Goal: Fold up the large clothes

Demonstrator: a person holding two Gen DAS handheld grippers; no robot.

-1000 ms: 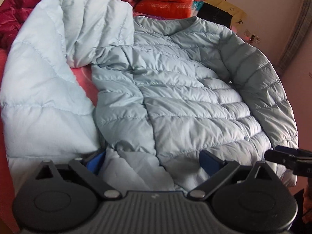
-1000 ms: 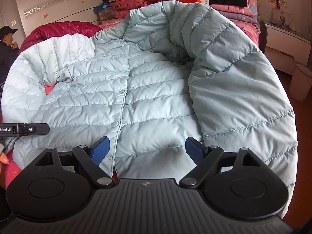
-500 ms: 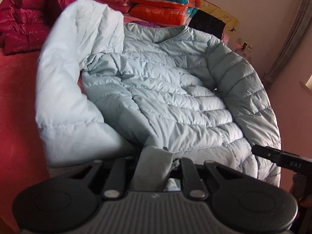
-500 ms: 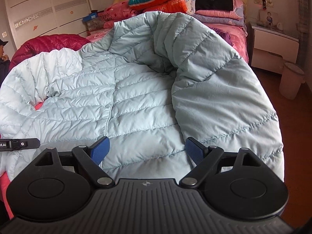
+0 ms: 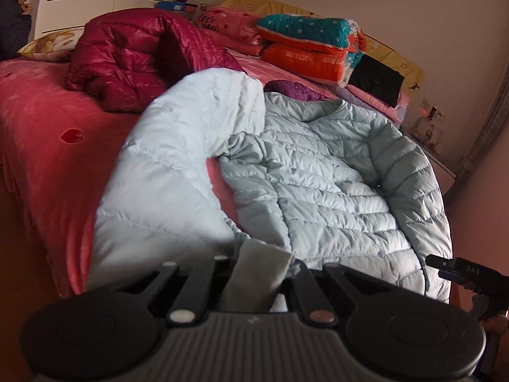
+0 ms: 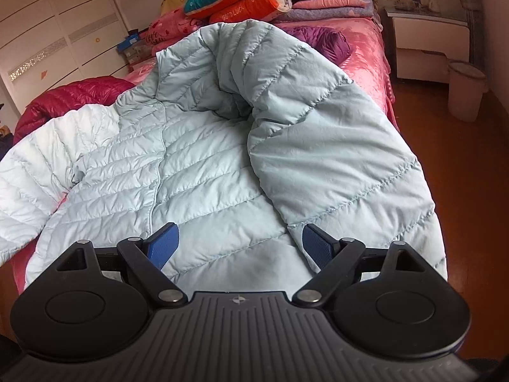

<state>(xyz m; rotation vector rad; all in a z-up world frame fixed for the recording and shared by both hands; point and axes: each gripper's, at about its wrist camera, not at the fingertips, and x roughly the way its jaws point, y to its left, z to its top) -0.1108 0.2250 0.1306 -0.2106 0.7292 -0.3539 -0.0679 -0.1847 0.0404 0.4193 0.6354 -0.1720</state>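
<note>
A pale blue quilted down jacket (image 5: 318,184) lies face up on a red bed (image 5: 47,121), collar toward the pillows. My left gripper (image 5: 257,273) is shut on the jacket's bottom hem near the left front corner, with a fold of fabric (image 5: 254,273) pinched between the jaws. My right gripper (image 6: 238,245) is open over the jacket's (image 6: 206,175) lower right hem, blue pads (image 6: 163,243) apart with cloth between them. The right sleeve (image 6: 334,146) is folded over beside it. The left sleeve (image 5: 178,165) hangs off the bed's edge.
A dark red down jacket (image 5: 127,60) lies bunched at the far left of the bed. Folded quilts (image 5: 308,44) and pillows stack at the headboard. A nightstand (image 6: 426,41) and a bin (image 6: 464,92) stand on the right floor. A person (image 5: 16,9) sits far left.
My left gripper has shut on the jacket's hem and pulled back and up with it. My right gripper has stayed open and moved slightly back along the hem.
</note>
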